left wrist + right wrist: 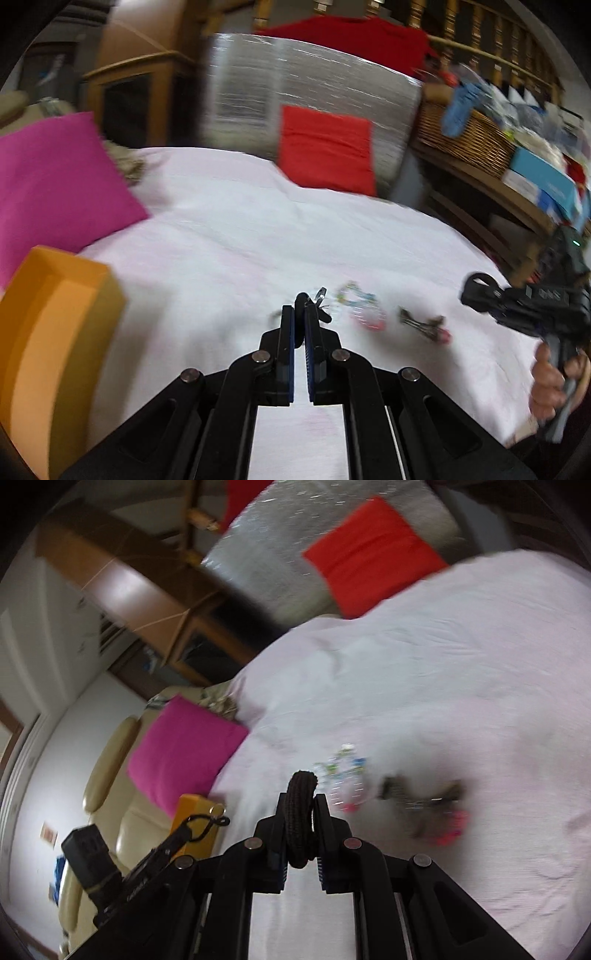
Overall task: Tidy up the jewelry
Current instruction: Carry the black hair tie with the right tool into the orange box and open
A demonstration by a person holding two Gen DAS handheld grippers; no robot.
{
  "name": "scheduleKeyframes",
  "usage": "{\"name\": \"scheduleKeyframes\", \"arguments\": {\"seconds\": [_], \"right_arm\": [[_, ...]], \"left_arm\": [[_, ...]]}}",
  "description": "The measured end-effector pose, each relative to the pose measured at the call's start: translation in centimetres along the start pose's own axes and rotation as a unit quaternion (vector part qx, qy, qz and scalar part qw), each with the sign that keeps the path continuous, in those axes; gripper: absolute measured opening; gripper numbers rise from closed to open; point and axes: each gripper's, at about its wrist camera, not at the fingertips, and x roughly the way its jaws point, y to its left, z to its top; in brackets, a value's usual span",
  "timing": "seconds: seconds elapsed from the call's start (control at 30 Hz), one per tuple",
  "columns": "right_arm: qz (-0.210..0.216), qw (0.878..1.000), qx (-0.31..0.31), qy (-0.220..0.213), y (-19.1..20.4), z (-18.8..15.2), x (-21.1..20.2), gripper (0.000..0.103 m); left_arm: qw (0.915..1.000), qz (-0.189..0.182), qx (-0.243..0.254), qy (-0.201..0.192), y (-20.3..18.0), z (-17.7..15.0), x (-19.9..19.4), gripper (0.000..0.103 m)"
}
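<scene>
Left wrist view: left gripper [300,314] pinches a dark clip [308,301]; right gripper [301,812] clamps a cord [301,812]. Next, probably the orange box [55,332].

Jewelry pieces [360,310] motion-blurred — types unreadable; orange box [48,354] cut off by frame edge.

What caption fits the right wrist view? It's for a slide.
Right gripper shut on a black braided band above a white sheet with scattered jewelry.

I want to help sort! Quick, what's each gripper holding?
Left gripper: shut on a small black clasp piece.
Right gripper: shut on a black braided band.
</scene>
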Motion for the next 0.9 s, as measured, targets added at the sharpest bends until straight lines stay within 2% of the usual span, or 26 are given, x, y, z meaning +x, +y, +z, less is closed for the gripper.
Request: {"name": "scheduleKeyframes", "arguments": {"seconds": [0.17, 0.3, 0.47, 0.67, 0.83, 0.9], "right_arm": [[0.003, 0.998, -0.052, 0.022, 3.5, -1.7, 2.4, 0.013], [0.016, 0.995, -0.082, 0.053, 7.0, -3.4, 5.1, 0.013], [0.047, 0.989, -0.107, 0.096, 12.5, -5.4, 10.2, 0.013], [0.063, 0.972, -0.163, 0.156, 21.2, -7.7, 17.2, 0.013], [0.052, 0.954, -0.207, 0.211, 27.0, -11.1, 22.7, 0.013], [0.034, 0.947, -0.225, 0.227, 28.5, -12.2, 25.1, 0.013]], "left_arm": [[0.9978, 0.034, -0.044, -0.036, 3.1, -0.5, -3.0, 0.005], [0.9926, 0.057, -0.084, -0.067, 5.9, -0.6, -6.4, 0.005], [0.9857, 0.12, -0.079, -0.087, 9.4, -0.7, -11.0, 0.005], [0.9702, 0.197, -0.123, -0.069, 16.6, -2.9, -15.7, 0.005], [0.9505, 0.241, -0.196, -0.01, 23.1, -6.4, -15.4, 0.005], [0.9442, 0.257, -0.205, 0.006, 24.6, -7.4, -14.8, 0.005]]}}
